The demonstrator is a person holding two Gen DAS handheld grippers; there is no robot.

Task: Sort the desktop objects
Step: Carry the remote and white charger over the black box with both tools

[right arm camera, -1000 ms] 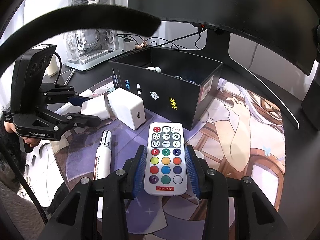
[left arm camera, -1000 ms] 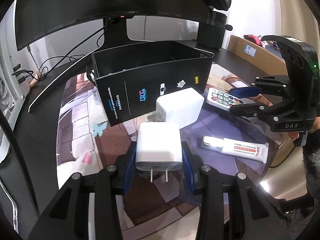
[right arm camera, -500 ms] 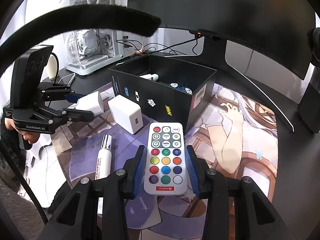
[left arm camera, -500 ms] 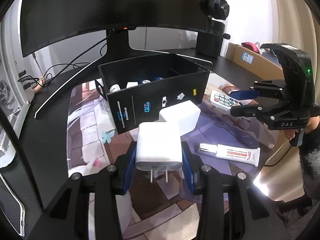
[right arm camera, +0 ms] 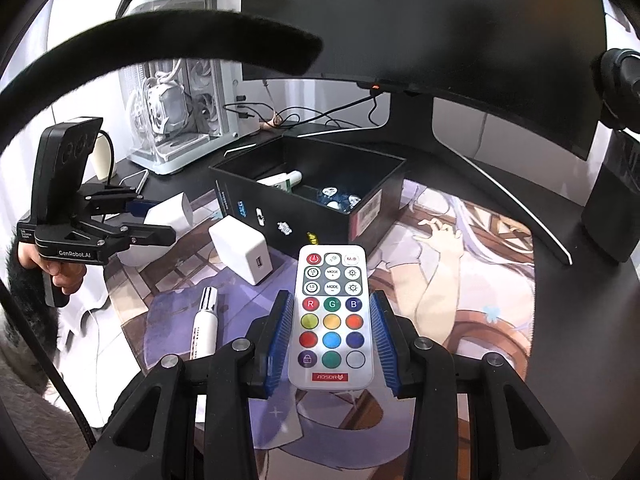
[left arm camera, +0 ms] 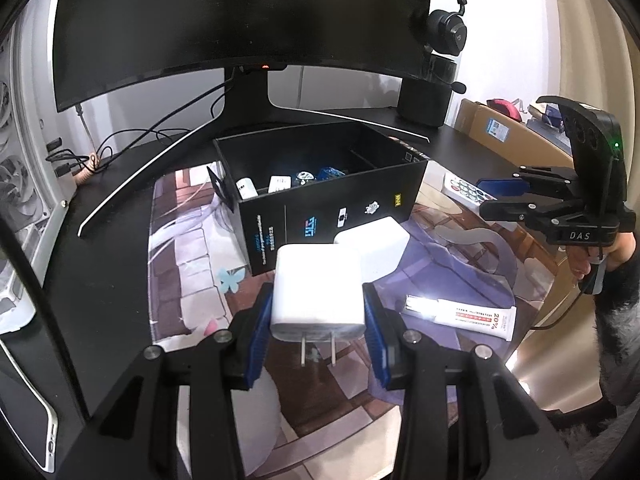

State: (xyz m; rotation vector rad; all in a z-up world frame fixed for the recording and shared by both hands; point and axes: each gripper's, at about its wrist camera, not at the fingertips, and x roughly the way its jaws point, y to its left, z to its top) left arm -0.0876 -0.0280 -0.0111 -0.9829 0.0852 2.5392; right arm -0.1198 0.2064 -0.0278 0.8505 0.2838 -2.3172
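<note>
Left gripper [left arm camera: 318,320] clamps a white charger [left arm camera: 318,286]; right gripper [right arm camera: 331,334] clamps a remote [right arm camera: 331,320]. Both are held short of the black box [left arm camera: 320,184], apparently mid-carry. Next, each likely needs lowering into it.

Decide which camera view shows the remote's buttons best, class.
The right wrist view: the remote lies face-up between the right hand-held gripper, every coloured button visible. The left wrist view shows only its small top end, partly hidden behind that gripper.

Curved black monitor [left arm camera: 240,20] across top of frame, on V-shaped stand [right arm camera: 412,120]. Headset [left arm camera: 444,32] upper right, atop black speaker [left arm camera: 424,104]. White PC case [right arm camera: 176,120] upper left. Illustrated desk mat [right arm camera: 460,280] over black bench [left arm camera: 100,280]. Cardboard box [left arm camera: 508,136] at right edge.
</note>
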